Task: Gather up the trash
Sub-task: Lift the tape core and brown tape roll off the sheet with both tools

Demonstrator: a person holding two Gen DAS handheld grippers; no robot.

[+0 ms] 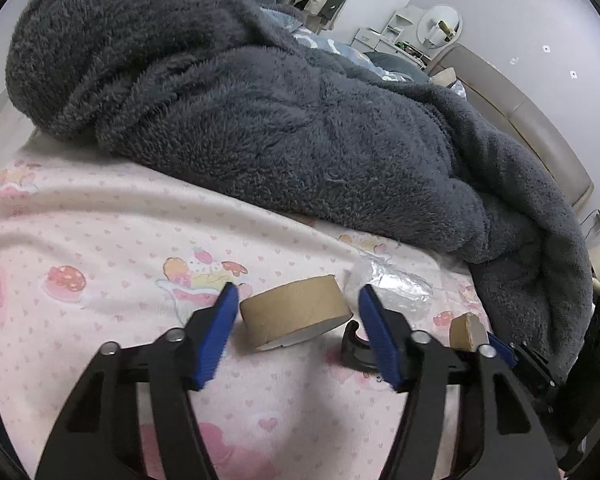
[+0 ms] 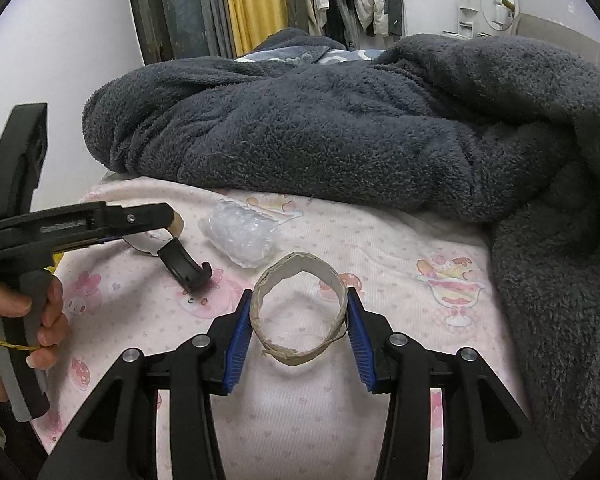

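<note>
Already the right gripper [image 2: 299, 334] is clamped on a cardboard ring [image 2: 298, 314]; left gripper [image 1: 296, 332] stands apart around the tape core [image 1: 296, 312], pads not touching; bubble wrap [image 1: 392, 288] lies at one o'clock.

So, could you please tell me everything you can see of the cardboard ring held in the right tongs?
The cardboard ring is an empty tape core of thin, brownish-grey card with frayed, rough edges. The right tongs clamp its two sides between their blue pads, which squeezes it slightly out of round. Its open centre faces the camera, so the pink printed bedsheet shows through the hole. It sits just in front of the clear plastic wad; whether it touches the sheet cannot be told.
</note>
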